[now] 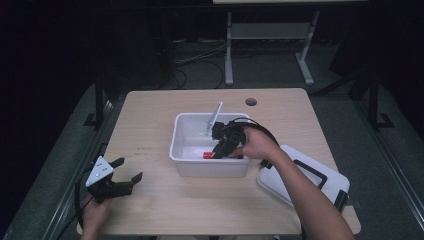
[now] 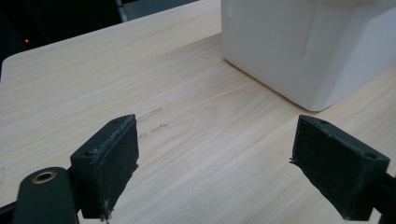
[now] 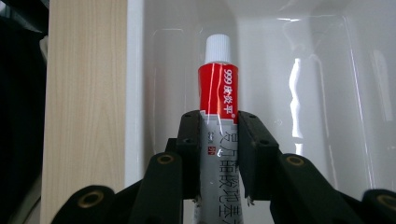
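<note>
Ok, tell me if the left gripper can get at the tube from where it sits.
Probably not as things stand: the tube lies inside the bin, clamped by the right gripper, and the left gripper sits open outside the near wall.

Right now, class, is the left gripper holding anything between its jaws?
No: in the left gripper view the left gripper has its jaws spread wide with just bare wooden table between them.

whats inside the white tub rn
A red-and-white tube with a white cap, clamped in the right tool, inside the white tub. The hand and tool hide part of the tub's floor.
</note>
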### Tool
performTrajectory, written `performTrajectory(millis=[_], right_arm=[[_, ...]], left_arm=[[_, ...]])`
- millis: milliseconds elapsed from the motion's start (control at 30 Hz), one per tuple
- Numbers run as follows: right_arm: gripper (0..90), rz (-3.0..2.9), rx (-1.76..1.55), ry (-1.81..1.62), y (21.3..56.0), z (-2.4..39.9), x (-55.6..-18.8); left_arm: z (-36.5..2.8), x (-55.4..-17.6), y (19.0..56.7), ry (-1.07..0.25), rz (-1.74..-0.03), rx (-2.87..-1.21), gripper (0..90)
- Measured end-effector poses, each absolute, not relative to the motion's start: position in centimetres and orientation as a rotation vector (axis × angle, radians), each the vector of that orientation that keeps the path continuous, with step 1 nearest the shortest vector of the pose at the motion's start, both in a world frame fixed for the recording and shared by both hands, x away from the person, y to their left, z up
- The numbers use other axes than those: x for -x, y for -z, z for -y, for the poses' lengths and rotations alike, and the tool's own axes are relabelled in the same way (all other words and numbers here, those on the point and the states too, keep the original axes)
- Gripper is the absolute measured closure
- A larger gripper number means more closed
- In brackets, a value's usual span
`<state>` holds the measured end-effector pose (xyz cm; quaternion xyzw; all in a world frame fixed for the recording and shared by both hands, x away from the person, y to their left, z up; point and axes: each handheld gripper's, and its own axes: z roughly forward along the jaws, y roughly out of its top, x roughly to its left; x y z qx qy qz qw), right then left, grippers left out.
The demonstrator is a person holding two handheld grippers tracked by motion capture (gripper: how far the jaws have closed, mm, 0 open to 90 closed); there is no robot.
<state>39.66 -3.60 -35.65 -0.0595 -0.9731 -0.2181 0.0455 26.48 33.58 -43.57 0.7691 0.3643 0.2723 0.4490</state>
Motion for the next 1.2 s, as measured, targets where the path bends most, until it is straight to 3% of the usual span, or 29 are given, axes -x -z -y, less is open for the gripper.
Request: performTrajectory(millis=[1200], right_arm=[[71.0, 2.962, 0.164, 0.639, 36.6, 2.5, -39.8]], left_arm=[[-33.4, -26.5, 43.5, -0.666, -0.887, -1.92, 13.8]])
